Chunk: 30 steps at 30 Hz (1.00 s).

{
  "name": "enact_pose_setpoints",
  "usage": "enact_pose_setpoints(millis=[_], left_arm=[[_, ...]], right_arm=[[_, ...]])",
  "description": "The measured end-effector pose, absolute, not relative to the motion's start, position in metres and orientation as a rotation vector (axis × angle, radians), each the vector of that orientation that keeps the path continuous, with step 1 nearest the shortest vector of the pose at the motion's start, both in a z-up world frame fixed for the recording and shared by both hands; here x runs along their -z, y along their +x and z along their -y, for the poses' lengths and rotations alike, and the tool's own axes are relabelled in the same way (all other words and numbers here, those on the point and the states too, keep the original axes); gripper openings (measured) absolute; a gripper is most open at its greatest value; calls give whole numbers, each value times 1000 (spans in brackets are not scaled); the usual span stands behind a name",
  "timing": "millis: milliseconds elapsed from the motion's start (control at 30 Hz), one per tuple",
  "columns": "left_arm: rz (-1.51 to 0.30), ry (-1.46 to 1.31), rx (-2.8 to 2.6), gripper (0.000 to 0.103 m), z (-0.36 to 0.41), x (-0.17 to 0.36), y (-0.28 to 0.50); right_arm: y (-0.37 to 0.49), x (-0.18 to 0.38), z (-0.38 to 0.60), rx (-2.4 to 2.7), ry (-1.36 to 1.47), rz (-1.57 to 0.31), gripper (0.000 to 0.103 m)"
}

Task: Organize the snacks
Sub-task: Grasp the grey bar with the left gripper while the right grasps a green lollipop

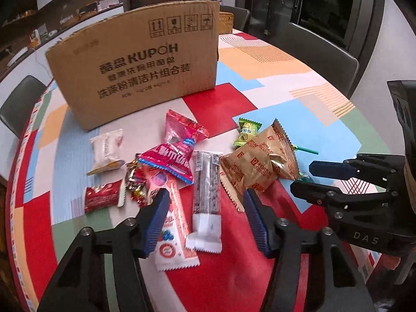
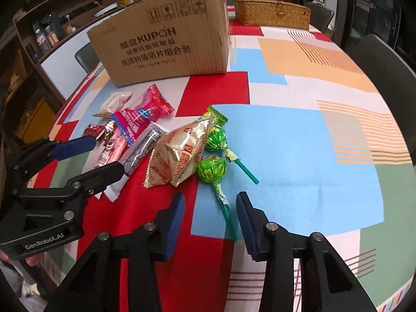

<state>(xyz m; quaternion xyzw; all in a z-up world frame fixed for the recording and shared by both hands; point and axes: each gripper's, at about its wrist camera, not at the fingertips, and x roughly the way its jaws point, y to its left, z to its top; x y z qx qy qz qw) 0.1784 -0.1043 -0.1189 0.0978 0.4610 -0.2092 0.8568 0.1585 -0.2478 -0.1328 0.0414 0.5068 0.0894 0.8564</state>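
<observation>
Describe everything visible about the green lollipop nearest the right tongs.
The near green lollipop has a round head in crinkly, shiny green foil with a small round printed emblem, the foil twisted tight at the neck, and a green plastic stick. It lies flat on the patterned tablecloth, head away from the camera, its stick running back between the open pads of the right tongs, which do not press it. The head lies against the gold biscuit packet, just below a second green lollipop.
</observation>
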Motion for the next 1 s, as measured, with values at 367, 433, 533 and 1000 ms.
enact_pose_setpoints(millis=[367, 433, 533, 1000], left_arm=[[-1012, 215, 437, 41, 113, 137, 201], [-1018, 214, 435, 41, 114, 139, 204], [-1033, 200, 438, 38, 116, 141, 208], [-1045, 183, 432, 20, 116, 146, 208]], right_arm=[[174, 139, 249, -192, 86, -1041, 34], [177, 141, 248, -199, 88, -1041, 32], [181, 142, 246, -206, 87, -1042, 32], [183, 142, 238, -218, 116, -1028, 27]])
